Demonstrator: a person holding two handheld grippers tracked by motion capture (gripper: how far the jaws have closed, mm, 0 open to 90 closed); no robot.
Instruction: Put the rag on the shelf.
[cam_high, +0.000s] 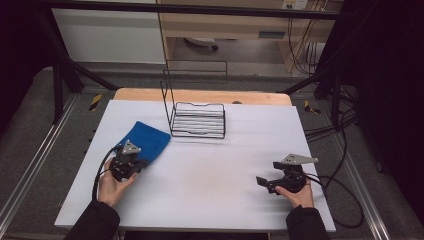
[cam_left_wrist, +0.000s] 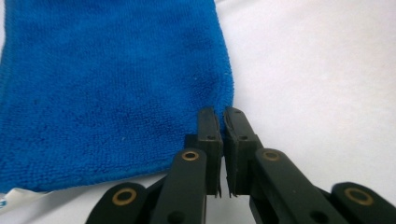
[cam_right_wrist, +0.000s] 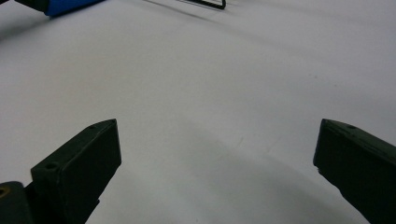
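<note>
L gripper (cam_left_wrist: 223, 122) jaws pinched shut on near corner of blue cloth (cam_left_wrist: 107, 88), cloth flat on table (cam_high: 210, 165), front-left of wire rack (cam_high: 197, 119). R gripper (cam_high: 265, 182) jaws wide open, nothing between, resting near table's right edge.

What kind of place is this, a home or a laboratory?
Probably a laboratory test bench: a white table sheet inside a black metal frame, with loose black cables trailing off it and a bare concrete floor.

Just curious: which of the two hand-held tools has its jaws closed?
The left tool, pinching the blue cloth's corner; the right tool gapes wide.
</note>
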